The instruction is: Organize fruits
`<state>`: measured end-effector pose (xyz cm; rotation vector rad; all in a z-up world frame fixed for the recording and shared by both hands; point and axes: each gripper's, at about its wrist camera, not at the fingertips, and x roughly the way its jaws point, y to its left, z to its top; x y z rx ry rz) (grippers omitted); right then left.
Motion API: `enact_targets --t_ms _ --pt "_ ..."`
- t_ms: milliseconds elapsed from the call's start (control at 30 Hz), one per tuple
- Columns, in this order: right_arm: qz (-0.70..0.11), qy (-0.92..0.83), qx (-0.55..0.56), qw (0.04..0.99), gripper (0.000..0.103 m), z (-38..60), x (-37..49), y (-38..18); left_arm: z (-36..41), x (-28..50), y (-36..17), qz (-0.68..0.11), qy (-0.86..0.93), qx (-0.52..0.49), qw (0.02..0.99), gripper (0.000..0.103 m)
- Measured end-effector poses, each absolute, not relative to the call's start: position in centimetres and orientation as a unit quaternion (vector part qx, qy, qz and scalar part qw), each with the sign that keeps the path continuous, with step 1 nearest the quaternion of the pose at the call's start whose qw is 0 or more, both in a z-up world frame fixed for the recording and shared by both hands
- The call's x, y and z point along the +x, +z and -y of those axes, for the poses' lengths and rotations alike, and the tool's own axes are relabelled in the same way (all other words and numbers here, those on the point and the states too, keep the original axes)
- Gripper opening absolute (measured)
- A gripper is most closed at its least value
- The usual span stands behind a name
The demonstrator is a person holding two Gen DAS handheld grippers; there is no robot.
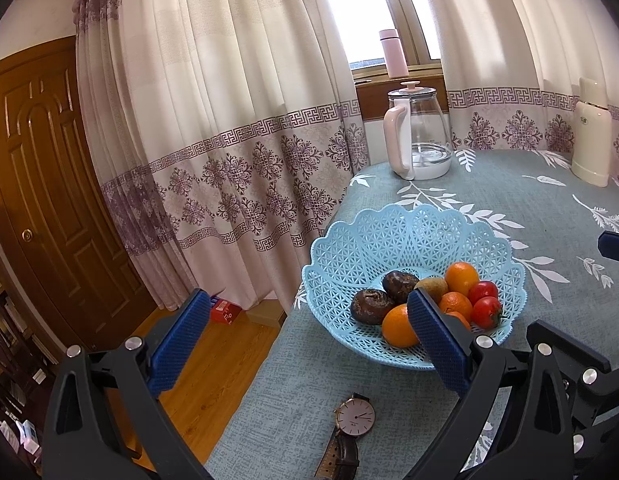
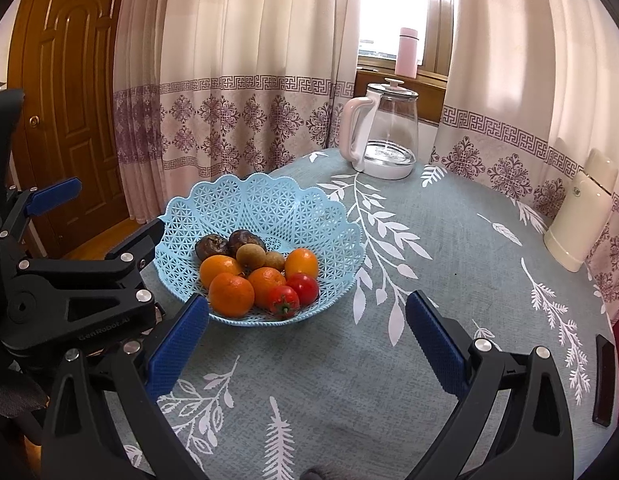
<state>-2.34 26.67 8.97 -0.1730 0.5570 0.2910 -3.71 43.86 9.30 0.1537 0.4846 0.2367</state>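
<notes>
**Both grippers spread wide beside a full fruit basket**

I hold two grippers above a table covered in a blue-grey tablecloth [image 2: 449, 264] printed with white leaves. My left gripper [image 1: 309, 344] has its blue-padded fingers spread far apart, with nothing between them; it hangs over the table's near left edge, its right finger in front of the basket's near side. My right gripper [image 2: 307, 344] is likewise spread wide and empty, hanging over bare cloth just right of the basket.

The fruit sits together in a light blue lattice basket [image 2: 269, 204] with a scalloped rim, standing on the table near its left edge. Inside I see four oranges [image 2: 231, 294] piled toward the front, two red tomatoes [image 2: 284, 301] touching each other at the front right, two dark wrinkled fruits [image 2: 213, 245] at the back left, and two small brown round fruits [image 2: 250, 256] in the middle. I see no fruit on the cloth outside the basket.

In the left wrist view a wristwatch [image 1: 354, 416] with a white face and brown strap lies flat on the cloth, just in front of the basket. At the far side of the table stands a glass kettle [image 2: 383, 136] with a pale pink handle and base. A cream flask [image 2: 581, 220] stands at the far right edge. A pink bottle [image 2: 406, 52] rests on the windowsill behind, between patterned curtains [image 2: 229, 80]. A wooden door [image 1: 49, 184] is on the left.
</notes>
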Motion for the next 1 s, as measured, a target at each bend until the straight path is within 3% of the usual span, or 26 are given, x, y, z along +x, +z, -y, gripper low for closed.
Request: enact_targets --t_ms 1000 --pt "-0.294 0.117 -0.056 0.947 0.098 -23.6 -1.1 8.0 -42.3 -3.0 8.4 -0.253 0.110 0.105 0.955 0.100"
